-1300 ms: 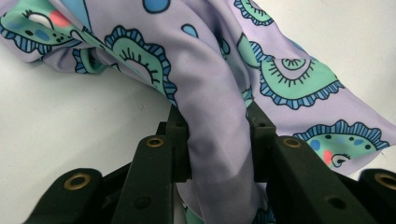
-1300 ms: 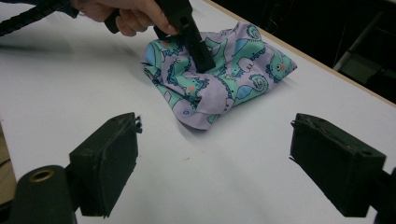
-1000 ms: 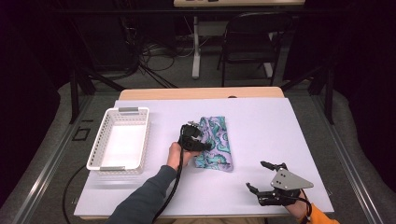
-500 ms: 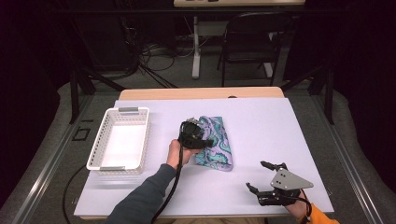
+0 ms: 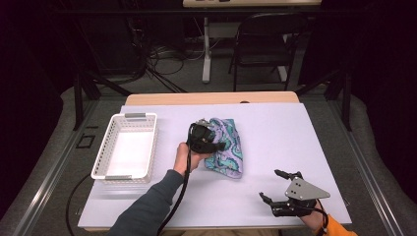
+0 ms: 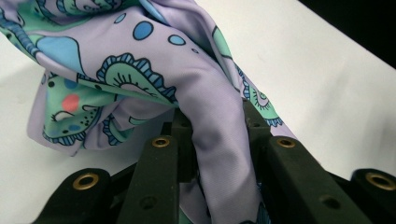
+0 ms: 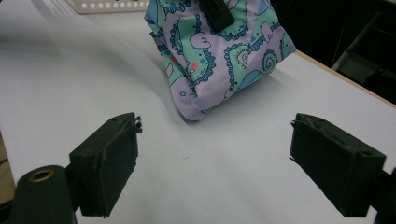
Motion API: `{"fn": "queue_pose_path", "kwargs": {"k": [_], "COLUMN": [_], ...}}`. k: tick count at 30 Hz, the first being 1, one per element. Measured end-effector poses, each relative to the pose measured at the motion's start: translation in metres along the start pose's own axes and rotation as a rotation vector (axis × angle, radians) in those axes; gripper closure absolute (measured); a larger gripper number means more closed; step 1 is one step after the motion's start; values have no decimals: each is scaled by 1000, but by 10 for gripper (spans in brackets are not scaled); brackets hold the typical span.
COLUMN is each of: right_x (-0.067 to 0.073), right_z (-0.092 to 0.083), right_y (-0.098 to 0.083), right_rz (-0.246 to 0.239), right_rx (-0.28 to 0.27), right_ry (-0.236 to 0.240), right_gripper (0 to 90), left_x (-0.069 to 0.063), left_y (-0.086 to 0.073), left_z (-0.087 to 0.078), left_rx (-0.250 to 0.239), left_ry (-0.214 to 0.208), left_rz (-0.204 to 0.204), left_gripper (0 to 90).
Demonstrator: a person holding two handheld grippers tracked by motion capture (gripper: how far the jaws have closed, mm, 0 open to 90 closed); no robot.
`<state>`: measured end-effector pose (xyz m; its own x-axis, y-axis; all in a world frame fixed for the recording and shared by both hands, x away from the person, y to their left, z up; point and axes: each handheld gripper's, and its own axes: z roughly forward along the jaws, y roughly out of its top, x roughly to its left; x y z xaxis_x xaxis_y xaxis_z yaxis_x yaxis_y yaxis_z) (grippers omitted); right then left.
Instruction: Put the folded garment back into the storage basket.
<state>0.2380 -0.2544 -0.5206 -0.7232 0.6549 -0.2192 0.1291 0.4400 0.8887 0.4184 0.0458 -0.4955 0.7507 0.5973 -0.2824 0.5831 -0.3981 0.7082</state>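
Since the earlier frames your left gripper (image 5: 209, 140) has lifted a little, and the near edge of the patterned cloth (image 5: 225, 146) has come up with it and bunched; your right gripper (image 5: 278, 191) has kept its place.

In the high view, your left gripper sits over the left side of the lilac, teal-swirled cloth, which lies near the middle of the white bench (image 5: 275, 128). A white perforated basket (image 5: 110, 160) stands to the left of your hand, apart from the cloth. Your right gripper rests near the front right corner of the bench, well apart from the cloth, with a grey three-cornered plate on top.

In the left gripper view, the black jaws are clamped tight on a lilac fold of the cloth (image 6: 205, 116), which runs up between them and spreads out above, hanging clear of the bench (image 6: 327, 79) at that edge.

In the right gripper view, your right gripper (image 7: 215, 158) has its jaws spread wide with nothing between them. The cloth (image 7: 219, 60) rises as a puffed heap ahead, its lower edge on the bench (image 7: 70, 79), with the basket rim (image 7: 107, 5) at the top edge.
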Motion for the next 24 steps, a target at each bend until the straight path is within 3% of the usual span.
{"fn": "queue_pose_path", "kwargs": {"k": [15,24], "right_x": [0,0], "right_z": [-1,0], "right_y": [0,0], "right_rz": [1,4], "right_rx": [-9,-8], "right_ry": [-2,-1], "right_gripper": [146,146], "left_x": [-3,-8], "left_y": [5,11], "left_z": [-17,-27], "left_rx": [-26,-36], "left_ry": [8,17], "left_rz": [-1,41], "left_gripper": [738,738]}}
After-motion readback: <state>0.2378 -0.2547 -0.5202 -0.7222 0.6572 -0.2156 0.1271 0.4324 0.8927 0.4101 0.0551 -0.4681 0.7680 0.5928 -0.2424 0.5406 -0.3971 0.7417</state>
